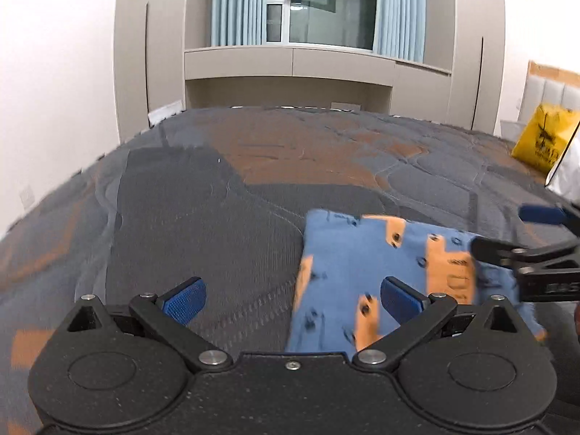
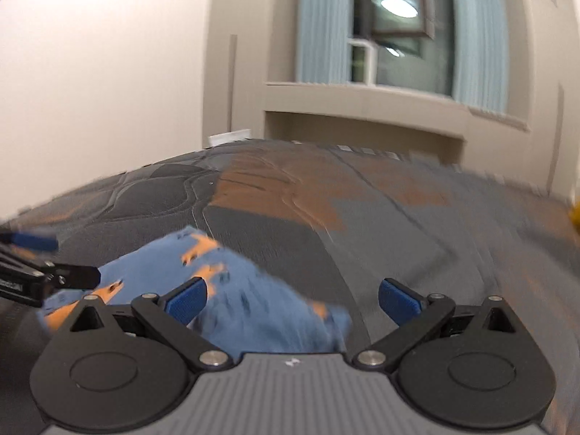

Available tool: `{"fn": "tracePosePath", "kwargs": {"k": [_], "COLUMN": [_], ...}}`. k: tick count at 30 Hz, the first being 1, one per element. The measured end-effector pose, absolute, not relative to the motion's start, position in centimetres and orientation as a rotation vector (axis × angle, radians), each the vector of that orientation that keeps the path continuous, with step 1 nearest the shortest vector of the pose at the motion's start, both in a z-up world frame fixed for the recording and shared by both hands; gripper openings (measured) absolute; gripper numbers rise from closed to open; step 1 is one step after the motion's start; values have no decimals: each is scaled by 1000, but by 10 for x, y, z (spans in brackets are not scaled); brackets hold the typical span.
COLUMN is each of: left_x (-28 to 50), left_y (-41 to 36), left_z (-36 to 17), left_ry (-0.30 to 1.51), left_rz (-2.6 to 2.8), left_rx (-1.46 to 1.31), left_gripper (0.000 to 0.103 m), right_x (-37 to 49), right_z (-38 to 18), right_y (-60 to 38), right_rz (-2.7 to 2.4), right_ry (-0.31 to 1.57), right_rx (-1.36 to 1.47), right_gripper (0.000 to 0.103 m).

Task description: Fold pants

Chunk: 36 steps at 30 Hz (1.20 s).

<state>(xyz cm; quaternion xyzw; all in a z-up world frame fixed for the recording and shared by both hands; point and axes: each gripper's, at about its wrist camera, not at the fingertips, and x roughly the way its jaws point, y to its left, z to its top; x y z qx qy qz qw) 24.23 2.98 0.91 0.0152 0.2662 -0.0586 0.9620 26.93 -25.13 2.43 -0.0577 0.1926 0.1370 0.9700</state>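
The pants (image 1: 362, 272) are blue with orange patches and lie in a folded bundle on the bed (image 1: 217, 217). My left gripper (image 1: 293, 301) is open, and its right finger hangs over the bundle's left part. The right gripper (image 1: 498, 232) reaches in from the right edge, open, over the bundle's right side. In the right wrist view the pants (image 2: 253, 290) lie rumpled under and left of my open right gripper (image 2: 293, 301). There the left gripper (image 2: 76, 259) comes in from the left, open. Neither gripper holds any cloth.
The bed cover (image 2: 398, 235) is grey quilting with orange patches. A yellow bag (image 1: 547, 137) and something white (image 1: 567, 174) sit at the bed's far right. Beige cabinets (image 1: 290, 65) and a curtained window stand beyond the bed. A white wall (image 1: 54, 90) runs along the left.
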Motion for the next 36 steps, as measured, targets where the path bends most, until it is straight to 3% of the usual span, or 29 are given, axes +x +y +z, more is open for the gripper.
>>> {"fn": "tracePosePath", "kwargs": {"k": [9,22,28,36], "left_x": [269,265,266,265], "left_y": [33,34,36,34], "left_z": [-15,-18,-19,-19], "left_ry": [604,595,601,598], "left_rz": [-106,-114,-119,-123], "left_rx": [24,13,7,17], "left_gripper": [103,102,103,103], "right_x": [309,323,362,332], "right_z": [-10,16,2,-4], "right_y": [-230,-215,-195,-236], "right_rz": [176,287,320,119], "right_ry": [488,399,535,518], "right_rx": [-255,-259,-328,-336], "right_gripper": [103,103,103,103]}}
